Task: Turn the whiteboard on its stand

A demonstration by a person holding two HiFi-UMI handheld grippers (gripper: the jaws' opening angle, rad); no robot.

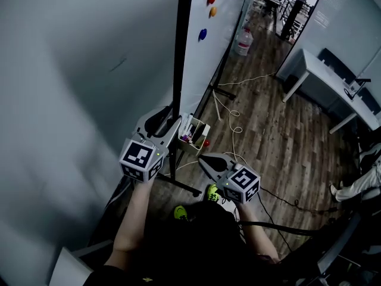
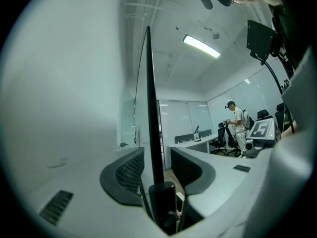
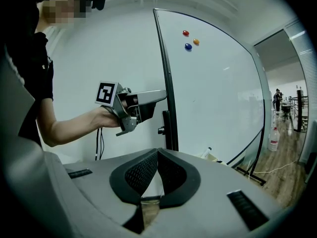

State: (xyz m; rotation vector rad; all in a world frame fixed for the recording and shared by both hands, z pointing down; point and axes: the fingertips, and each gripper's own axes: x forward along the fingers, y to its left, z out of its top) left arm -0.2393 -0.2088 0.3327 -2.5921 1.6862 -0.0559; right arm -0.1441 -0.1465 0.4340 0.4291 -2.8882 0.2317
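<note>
Your whiteboard (image 3: 218, 83) stood upright on its stand (image 1: 189, 189), edge-on to you, long edge vertical, face turned to your right. Your left claw (image 2: 157, 155) gaped wide around its black edge without pinching. Your right claw (image 3: 157, 155) was closed and empty.

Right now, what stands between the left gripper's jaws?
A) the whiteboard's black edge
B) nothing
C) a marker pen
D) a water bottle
A: the whiteboard's black edge rises between the open jaws of the left gripper, one jaw on each side, as that gripper's own view shows.
</note>
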